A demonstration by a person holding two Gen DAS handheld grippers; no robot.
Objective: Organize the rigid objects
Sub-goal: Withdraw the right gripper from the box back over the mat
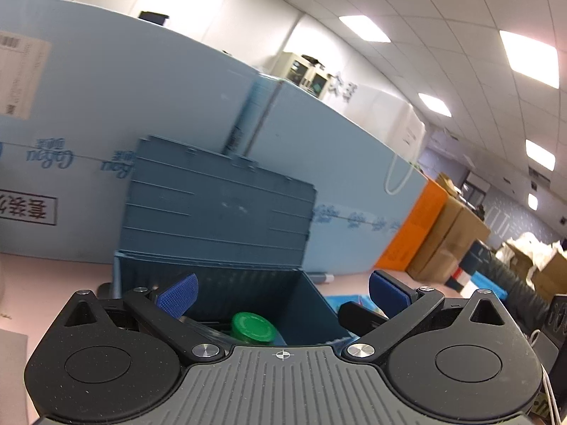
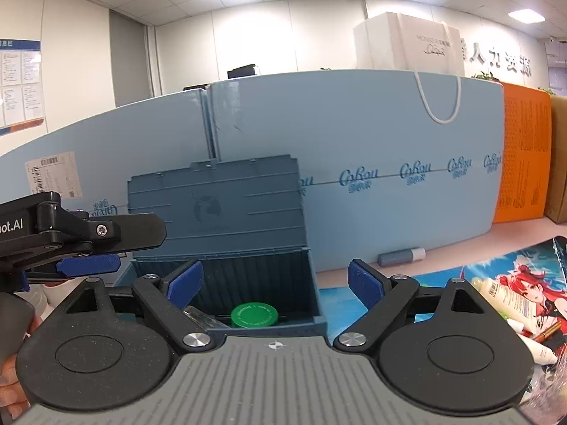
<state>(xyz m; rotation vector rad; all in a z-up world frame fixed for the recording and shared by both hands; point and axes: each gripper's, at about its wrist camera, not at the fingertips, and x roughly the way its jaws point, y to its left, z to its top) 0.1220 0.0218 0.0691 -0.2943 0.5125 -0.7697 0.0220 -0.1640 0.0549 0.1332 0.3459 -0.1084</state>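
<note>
Looking through left wrist view: left gripper (image 1: 281,292) hovered over blue storage box (image 1: 219,283), jaws spread wide, nothing between them. Lid (image 1: 216,202) stood propped against light-blue foam panel (image 1: 336,163), likely to keep the opening free for drops. Green-capped jar (image 1: 253,327) lay inside the box, apparently already sorted.

Switching to right wrist view: right gripper (image 2: 274,281) also faced the box (image 2: 255,276), jaws wide apart, empty. Green cap (image 2: 254,315) sat near the front wall inside. Left gripper (image 2: 88,264) showed side-on at left. Tubes (image 2: 496,288) and a pen (image 2: 547,333) lay on the printed mat (image 2: 443,276) to the right on the pink tabletop (image 2: 531,237), probably next to collect.
</note>
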